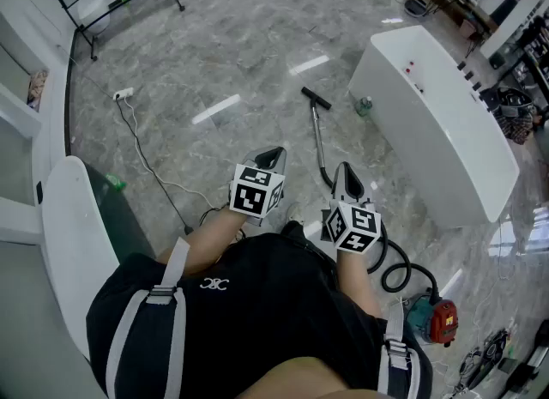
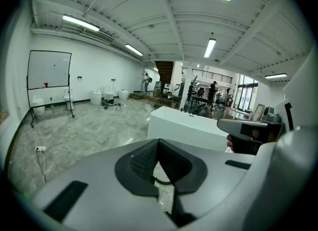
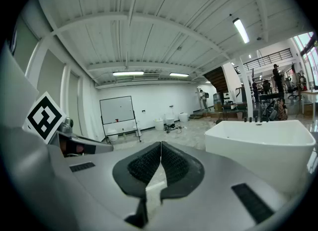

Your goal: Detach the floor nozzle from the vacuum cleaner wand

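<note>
1. Grey marbled floor (image 1: pixel 240 54) carries the whole job. The floor nozzle (image 1: pixel 316 98) lies flat on it, off the left side of the white tub (image 1: pixel 446 140) near the tub's far end. It is joined to the wand (image 1: pixel 320 144), which runs back toward the person alongside the tub's left wall without touching it.
2. The left gripper (image 1: pixel 274 155) is on the side of the wand away from the tub, held close to the person's body. Its jaws are pressed fully together with nothing between them. It probably needs to open wide first, then come down on the nozzle's neck next to the joint, since a grip on the broad foot would likely slip.
3. The right gripper (image 1: pixel 345 170) sits nearer the tub, over the wand's near end as the head view shows it. It too is closed tight and empty, and whether it touches the wand cannot be told. It would do best to clamp the tube squarely just behind the joint and hold it steady.
4. The black hose (image 1: pixel 396 269) and the vacuum body (image 1: pixel 433 320) lie by the tub's near end. A straight pull along the wand's line seems wisest, as a sideways yank could drag both along.
</note>
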Motion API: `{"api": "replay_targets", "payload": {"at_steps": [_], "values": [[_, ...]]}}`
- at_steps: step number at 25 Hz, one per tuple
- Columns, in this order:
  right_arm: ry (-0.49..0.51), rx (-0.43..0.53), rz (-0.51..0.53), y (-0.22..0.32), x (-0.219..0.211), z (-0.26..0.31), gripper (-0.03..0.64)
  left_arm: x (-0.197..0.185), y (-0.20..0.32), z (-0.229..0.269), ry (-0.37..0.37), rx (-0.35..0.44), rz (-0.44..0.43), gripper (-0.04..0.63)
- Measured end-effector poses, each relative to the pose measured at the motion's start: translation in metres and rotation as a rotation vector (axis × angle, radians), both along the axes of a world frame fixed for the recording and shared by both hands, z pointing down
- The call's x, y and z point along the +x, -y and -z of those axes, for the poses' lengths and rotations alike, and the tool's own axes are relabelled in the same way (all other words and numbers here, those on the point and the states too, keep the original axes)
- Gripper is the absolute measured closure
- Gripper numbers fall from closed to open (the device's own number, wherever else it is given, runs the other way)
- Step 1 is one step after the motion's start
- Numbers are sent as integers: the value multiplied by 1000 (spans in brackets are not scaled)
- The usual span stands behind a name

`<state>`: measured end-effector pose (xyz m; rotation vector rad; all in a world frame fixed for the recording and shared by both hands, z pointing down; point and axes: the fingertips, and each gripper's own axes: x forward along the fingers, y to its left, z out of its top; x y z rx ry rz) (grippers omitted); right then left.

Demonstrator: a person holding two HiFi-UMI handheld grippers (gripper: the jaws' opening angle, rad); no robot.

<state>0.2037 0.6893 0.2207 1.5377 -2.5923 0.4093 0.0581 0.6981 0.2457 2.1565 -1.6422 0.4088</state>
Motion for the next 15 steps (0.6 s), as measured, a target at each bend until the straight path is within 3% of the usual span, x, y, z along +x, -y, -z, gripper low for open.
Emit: {"api": "replay_targets", "payload": {"at_steps": [7,15], "values": [[-8,37,52,106,-1,27,604,-5,89,15,-5,0,62,595],[-58,65,124,206,-7,43,603,-8,183,22,-66,12,124,595]]}}
